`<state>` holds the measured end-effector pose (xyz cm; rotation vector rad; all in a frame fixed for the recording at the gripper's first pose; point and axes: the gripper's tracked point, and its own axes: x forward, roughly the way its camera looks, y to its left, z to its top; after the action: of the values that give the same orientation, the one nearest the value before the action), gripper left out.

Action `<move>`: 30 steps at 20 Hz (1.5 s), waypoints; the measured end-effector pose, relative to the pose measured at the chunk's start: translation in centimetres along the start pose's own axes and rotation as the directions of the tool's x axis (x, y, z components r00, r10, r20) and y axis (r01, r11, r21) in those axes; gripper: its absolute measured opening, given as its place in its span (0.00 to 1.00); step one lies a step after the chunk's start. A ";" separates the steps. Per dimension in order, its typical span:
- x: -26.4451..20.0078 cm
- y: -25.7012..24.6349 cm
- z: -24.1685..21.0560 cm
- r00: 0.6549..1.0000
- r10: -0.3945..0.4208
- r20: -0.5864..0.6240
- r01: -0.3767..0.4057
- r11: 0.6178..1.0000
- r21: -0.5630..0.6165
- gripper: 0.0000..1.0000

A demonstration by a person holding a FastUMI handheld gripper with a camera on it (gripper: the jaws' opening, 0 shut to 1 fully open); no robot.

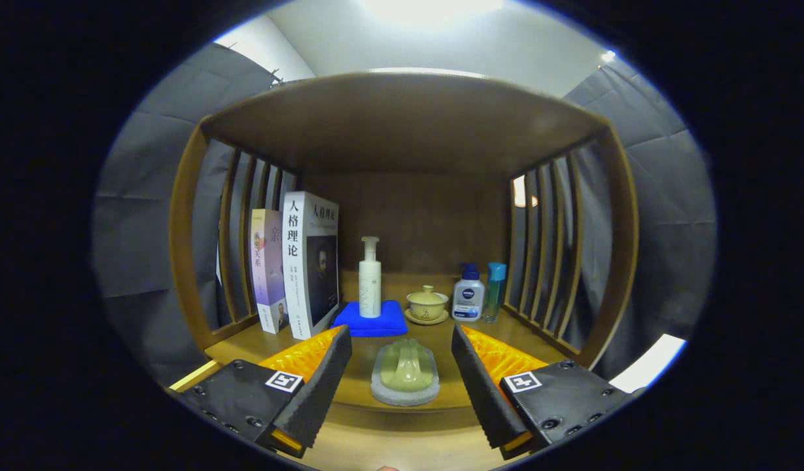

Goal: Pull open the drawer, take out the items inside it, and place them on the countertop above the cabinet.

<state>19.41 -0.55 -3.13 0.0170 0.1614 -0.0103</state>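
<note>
Soap dish (pixel 405 374), a pale green moulded piece sitting on a grey pad, lies on the bench (pixel 402 402) near its front edge, between the two fingers of the hand-held gripper (pixel 402 366) and touched by neither. The fingers stand wide apart, one to each side of it, with nothing in their hold. Whether this piece came out of the drawer cannot be told, and no drawer front can be made out. Beyond the fingers, deeper on the wooden shelf unit, two books (pixel 297 275) stand upright at the left, a white pump bottle (pixel 369 278) stands on a folded blue cloth (pixel 370 320), a small lidded cup on a saucer (pixel 427 306) sits just beside that, and a white bottle with a blue cap (pixel 468 293) stands next to a slim teal bottle (pixel 494 291) at the right. I judge the dish to be light but hard, smooth, perhaps slippery and likely to chip if dropped; its pad looks soft. The best hold is probably across its two long sides, low down, so dish and pad lift together.
</note>
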 end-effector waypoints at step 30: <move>-18.5 2.9 -12.8 1.000 0.018 0.001 -0.018 0.997 0.073 0.97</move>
<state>-0.89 2.78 -12.74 0.0914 0.1604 0.0018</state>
